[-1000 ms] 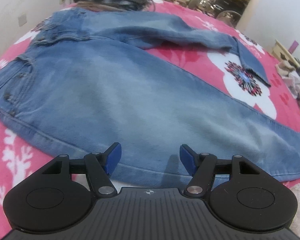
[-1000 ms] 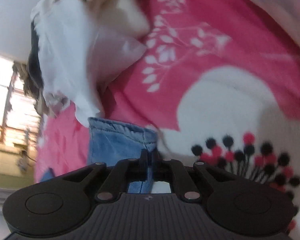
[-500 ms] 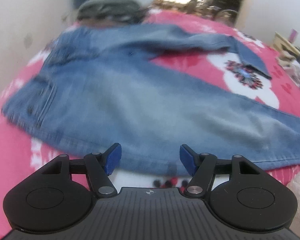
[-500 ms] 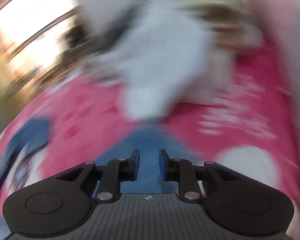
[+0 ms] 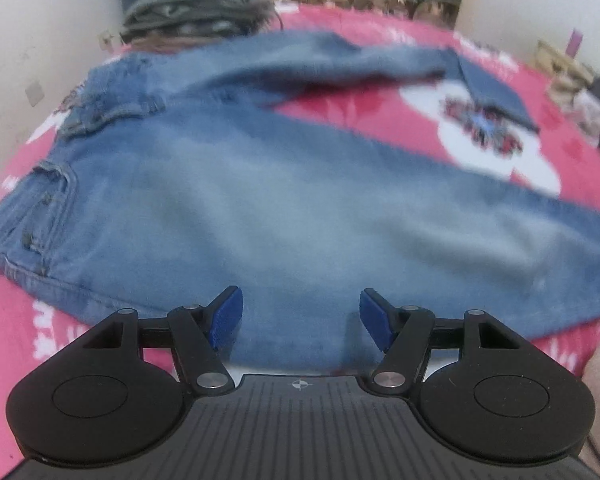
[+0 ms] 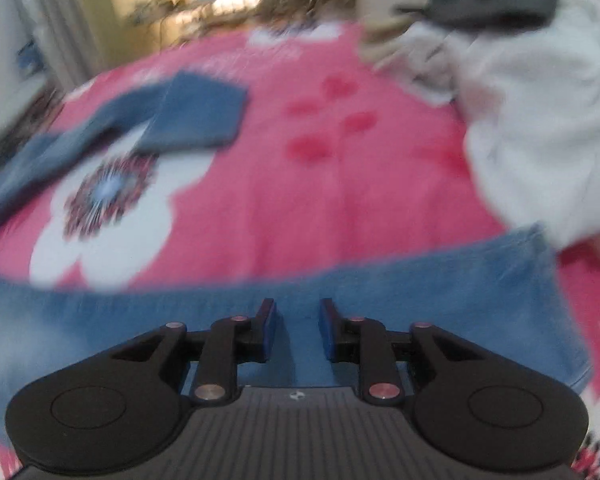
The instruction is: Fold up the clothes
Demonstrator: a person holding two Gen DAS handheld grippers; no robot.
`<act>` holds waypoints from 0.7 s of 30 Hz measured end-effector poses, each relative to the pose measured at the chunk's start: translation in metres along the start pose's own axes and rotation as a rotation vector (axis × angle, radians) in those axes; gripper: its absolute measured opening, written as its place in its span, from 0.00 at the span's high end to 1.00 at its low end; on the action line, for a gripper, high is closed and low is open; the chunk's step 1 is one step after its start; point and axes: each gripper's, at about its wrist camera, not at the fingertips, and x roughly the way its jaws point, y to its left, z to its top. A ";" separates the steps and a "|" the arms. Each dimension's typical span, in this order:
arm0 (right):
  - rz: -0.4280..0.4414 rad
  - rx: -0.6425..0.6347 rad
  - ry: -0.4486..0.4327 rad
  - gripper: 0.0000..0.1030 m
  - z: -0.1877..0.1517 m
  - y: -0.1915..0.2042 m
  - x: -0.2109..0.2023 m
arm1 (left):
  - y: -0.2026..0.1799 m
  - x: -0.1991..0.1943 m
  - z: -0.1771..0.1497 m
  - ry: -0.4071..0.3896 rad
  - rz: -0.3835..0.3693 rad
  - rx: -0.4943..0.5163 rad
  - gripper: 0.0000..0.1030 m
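Jeans [image 5: 284, 208] flat on pink bedspread [image 6: 308, 168]

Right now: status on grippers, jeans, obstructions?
Left gripper open, right gripper open, both empty. Jeans spread flat, legs splayed. White garment beside the near hem.

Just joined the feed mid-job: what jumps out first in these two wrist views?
A pair of blue jeans spread flat across a pink floral bedspread, legs splayed apart with one cuff lying by a big white flower. Both the left gripper and right gripper hang open over the denim, holding nothing. A heap of white clothes sits at the right, and a folded grey stack at the bed's far end.
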 end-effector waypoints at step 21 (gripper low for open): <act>-0.130 -0.538 -0.135 0.89 0.115 0.120 0.153 | -0.002 0.051 0.074 -0.132 0.001 0.017 0.37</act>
